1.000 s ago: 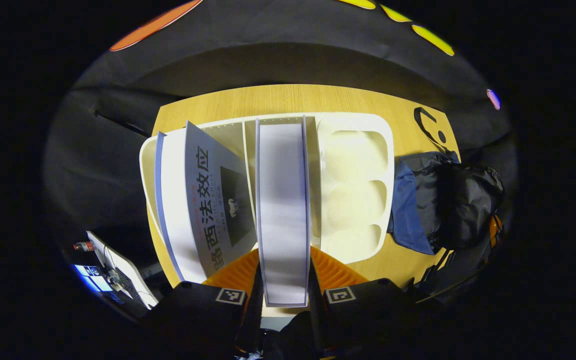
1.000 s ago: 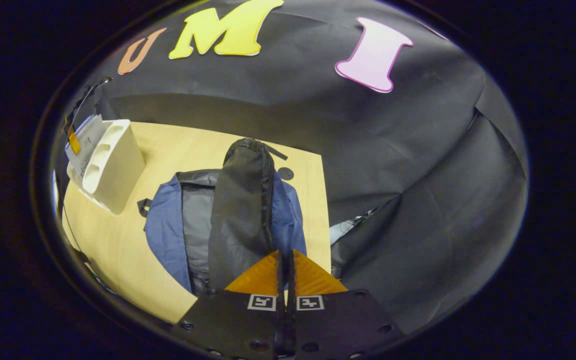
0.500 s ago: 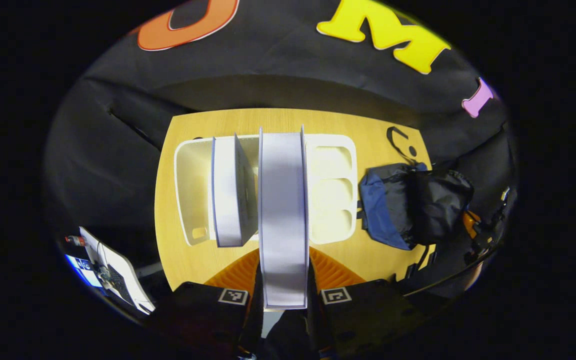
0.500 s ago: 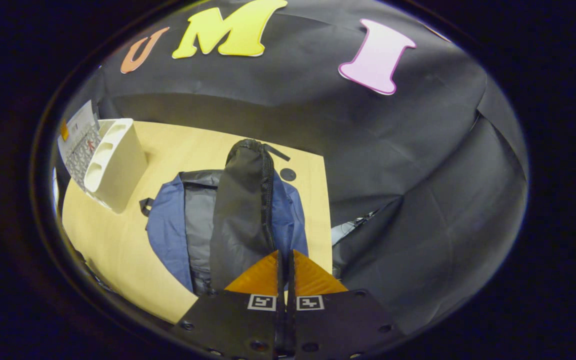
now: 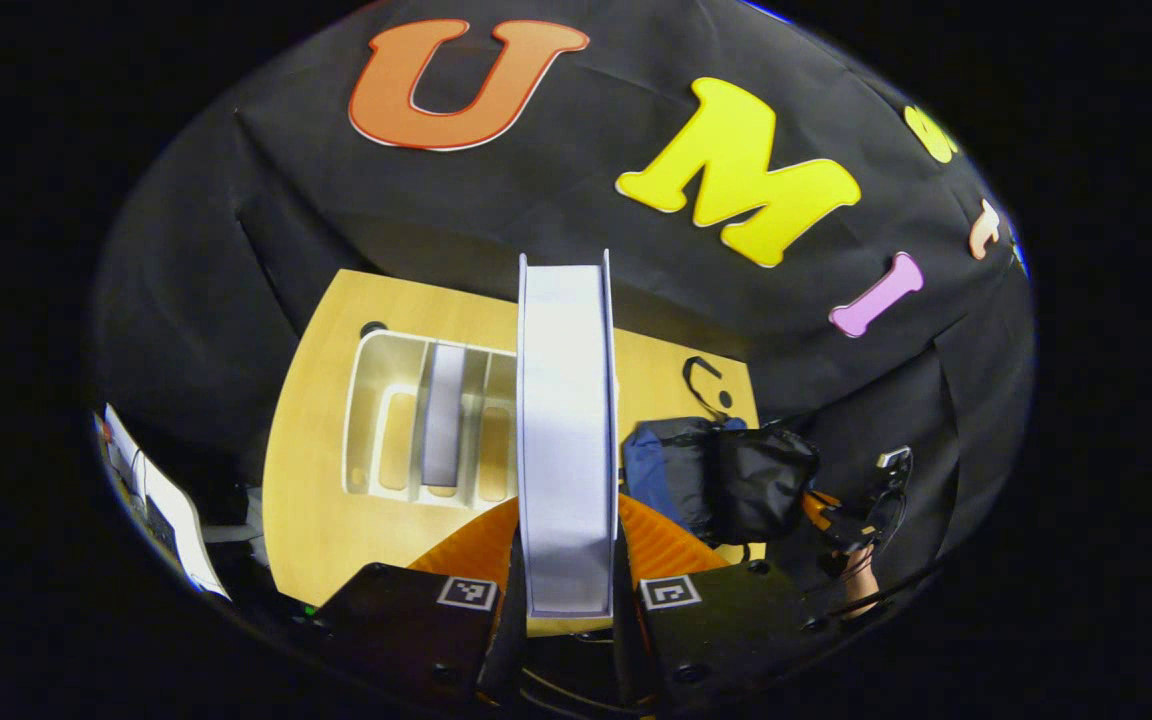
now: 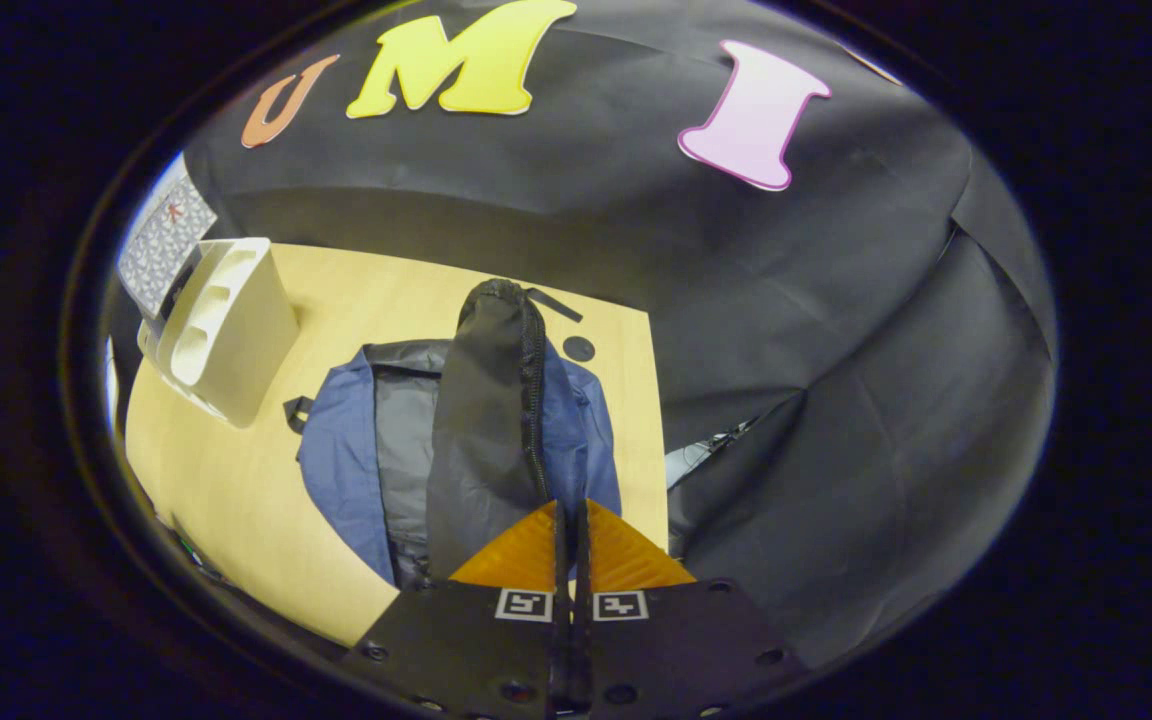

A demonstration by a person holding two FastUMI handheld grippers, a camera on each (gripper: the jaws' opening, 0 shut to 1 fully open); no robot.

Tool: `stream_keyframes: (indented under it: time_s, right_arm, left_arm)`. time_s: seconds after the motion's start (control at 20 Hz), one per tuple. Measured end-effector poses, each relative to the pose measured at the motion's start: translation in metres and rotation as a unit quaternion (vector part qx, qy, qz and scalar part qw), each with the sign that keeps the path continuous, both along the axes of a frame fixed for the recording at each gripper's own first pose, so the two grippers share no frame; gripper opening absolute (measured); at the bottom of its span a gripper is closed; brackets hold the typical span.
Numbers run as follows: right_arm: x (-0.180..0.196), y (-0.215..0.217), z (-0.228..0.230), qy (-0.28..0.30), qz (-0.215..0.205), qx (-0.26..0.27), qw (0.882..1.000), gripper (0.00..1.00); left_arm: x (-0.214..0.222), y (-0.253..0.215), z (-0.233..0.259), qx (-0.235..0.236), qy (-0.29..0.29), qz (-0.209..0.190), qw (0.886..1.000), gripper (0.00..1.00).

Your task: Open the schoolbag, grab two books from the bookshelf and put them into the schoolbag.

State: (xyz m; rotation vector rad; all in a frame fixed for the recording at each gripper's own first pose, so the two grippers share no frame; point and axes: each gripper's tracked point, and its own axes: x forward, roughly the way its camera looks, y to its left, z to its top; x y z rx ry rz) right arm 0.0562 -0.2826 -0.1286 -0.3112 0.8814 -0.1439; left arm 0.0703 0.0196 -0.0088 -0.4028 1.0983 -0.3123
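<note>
Left gripper (image 5: 566, 560) pinches book (image 5: 566, 430) at frame centre, above bookshelf (image 5: 381, 420). Right gripper (image 6: 568, 545) fingers pressed together on schoolbag (image 6: 481, 420) flap, lower centre; bag lies on table (image 6: 236, 480).

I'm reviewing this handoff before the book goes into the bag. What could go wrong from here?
1. The left gripper pinches the book by one end only, so it may pivot or slip on the way.
2. The right gripper holds the schoolbag's flap up by a thin edge; if that slips, the opening may close.
3. The other book stands loosely in the bookshelf and could topple.
</note>
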Motion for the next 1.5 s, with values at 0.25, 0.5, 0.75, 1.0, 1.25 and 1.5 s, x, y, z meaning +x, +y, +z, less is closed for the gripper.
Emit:
stream_keyframes:
  time_s: [0.25,0.5,0.75,1.0,1.25,1.5]
  right_arm:
    - [-0.003,0.001,0.004,-0.008,0.000,0.006,1.000,0.00]
    - [-0.004,0.003,0.009,-0.010,0.004,0.018,1.000,0.00]
    - [-0.006,-0.009,0.006,-0.008,0.003,0.021,1.000,0.00]
    - [-0.007,-0.008,0.016,-0.023,0.005,0.022,0.999,0.00]
    - [-0.001,-0.006,0.017,-0.028,-0.002,0.037,0.999,0.00]
    - [-0.014,0.006,-0.003,-0.001,0.008,0.053,0.999,0.00]
  left_arm:
    - [0.005,-0.091,-0.006,-0.107,-0.028,-0.030,0.993,0.38]
    - [-0.009,-0.175,-0.054,-0.148,-0.014,-0.054,0.987,0.38]
    - [-0.032,-0.244,-0.114,-0.185,0.028,-0.057,0.981,0.38]
    - [-0.044,-0.297,-0.175,-0.190,0.047,-0.045,0.980,0.38]
    - [-0.049,-0.333,-0.227,-0.215,0.073,-0.032,0.973,0.38]
    - [-0.051,-0.361,-0.236,-0.249,0.053,-0.045,0.966,0.38]
